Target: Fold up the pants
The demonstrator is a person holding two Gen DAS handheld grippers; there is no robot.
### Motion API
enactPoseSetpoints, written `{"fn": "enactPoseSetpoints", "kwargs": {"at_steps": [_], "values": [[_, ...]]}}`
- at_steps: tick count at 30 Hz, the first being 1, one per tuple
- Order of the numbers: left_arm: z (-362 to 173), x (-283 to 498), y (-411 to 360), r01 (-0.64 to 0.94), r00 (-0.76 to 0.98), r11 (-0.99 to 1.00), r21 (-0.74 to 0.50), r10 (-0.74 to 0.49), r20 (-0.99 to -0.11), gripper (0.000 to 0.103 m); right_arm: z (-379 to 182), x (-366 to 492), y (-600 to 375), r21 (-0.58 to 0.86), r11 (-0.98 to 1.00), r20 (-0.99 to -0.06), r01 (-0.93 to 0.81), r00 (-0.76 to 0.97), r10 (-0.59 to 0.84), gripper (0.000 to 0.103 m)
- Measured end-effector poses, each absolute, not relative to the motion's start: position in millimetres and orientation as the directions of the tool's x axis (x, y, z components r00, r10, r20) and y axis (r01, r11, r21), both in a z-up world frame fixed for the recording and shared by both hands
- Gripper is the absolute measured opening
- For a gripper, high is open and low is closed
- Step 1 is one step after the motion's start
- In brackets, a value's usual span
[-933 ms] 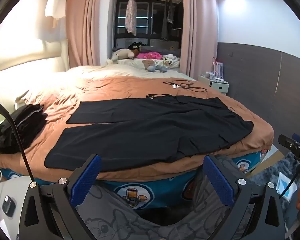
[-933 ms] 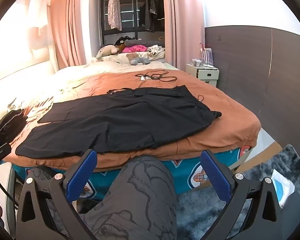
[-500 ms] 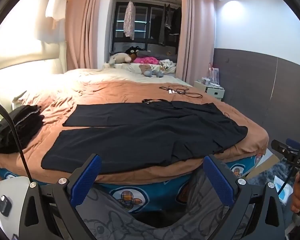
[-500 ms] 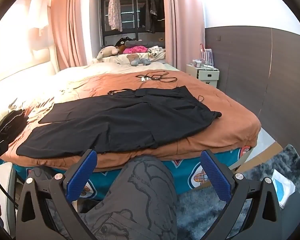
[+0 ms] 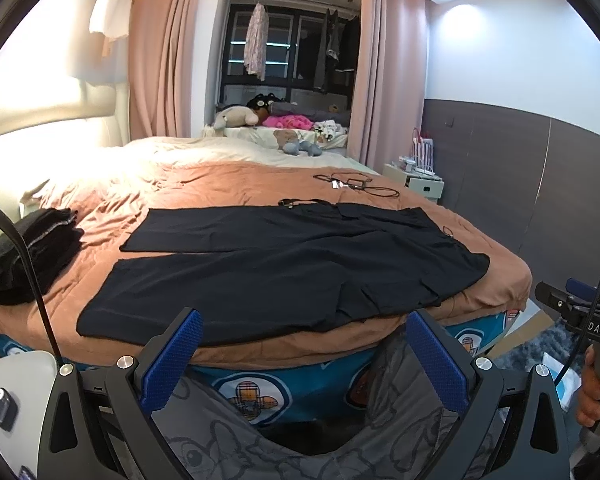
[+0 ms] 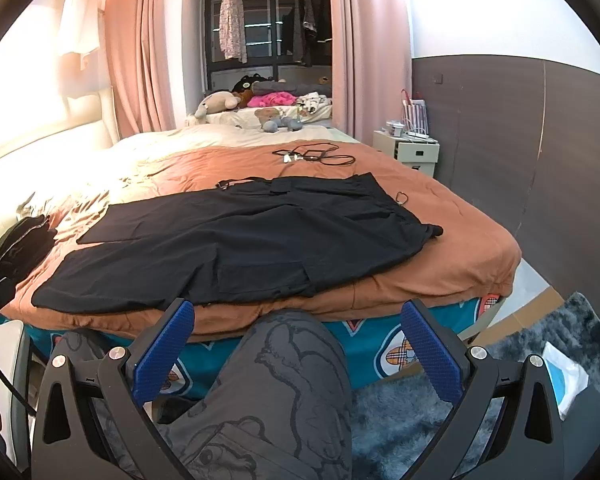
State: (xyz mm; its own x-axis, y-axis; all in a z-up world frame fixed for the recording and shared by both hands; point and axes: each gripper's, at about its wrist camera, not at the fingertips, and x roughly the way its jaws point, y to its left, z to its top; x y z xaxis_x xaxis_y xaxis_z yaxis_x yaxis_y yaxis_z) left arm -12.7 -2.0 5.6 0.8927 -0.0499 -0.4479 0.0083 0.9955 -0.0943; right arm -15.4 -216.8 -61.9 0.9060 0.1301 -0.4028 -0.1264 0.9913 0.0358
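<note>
Both tongs hang short of the bed, over my knees. My left gripper point(image 5: 304, 354) has its blue pads spread wide and holds nothing, touching nothing; my right gripper point(image 6: 298, 344) is just as wide apart and equally bare. In the left view I see the right gripper's black body at the far right edge, held in a hand point(image 5: 598, 394).

Around the work: a brown blanket point(image 6: 452, 240) covers the bed, with a blue patterned sheet point(image 5: 260, 384) showing below its near edge. A pile of dark clothes point(image 5: 24, 256) sits at the left side of the bed. Black cables point(image 6: 316, 156) lie on the far part of the blanket, and plush toys point(image 6: 220, 104) sit beyond them. A white nightstand point(image 6: 406, 152) stands at the right wall, and a grey rug point(image 6: 420, 412) lies on the floor at near right. My grey-trousered knee point(image 6: 284, 372) rises between the right gripper's pads and the bed edge.

Black pants point(image 5: 284, 264) lie flat across the blanket, waist to the right, legs running left, the near leg close to the bed's near edge.
</note>
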Motion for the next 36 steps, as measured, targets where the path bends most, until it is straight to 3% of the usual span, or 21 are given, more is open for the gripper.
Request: {"fn": "enactPoseSetpoints", "kwargs": {"at_steps": [36], "values": [[3.2,-19.7,-5.6,0.024,0.889,0.995,-0.099,-0.066,-0.454,0.103,-64.8,-21.0,-214.0,0.045,0.991,-0.404,-0.126,0.905,0.134,0.103]]}}
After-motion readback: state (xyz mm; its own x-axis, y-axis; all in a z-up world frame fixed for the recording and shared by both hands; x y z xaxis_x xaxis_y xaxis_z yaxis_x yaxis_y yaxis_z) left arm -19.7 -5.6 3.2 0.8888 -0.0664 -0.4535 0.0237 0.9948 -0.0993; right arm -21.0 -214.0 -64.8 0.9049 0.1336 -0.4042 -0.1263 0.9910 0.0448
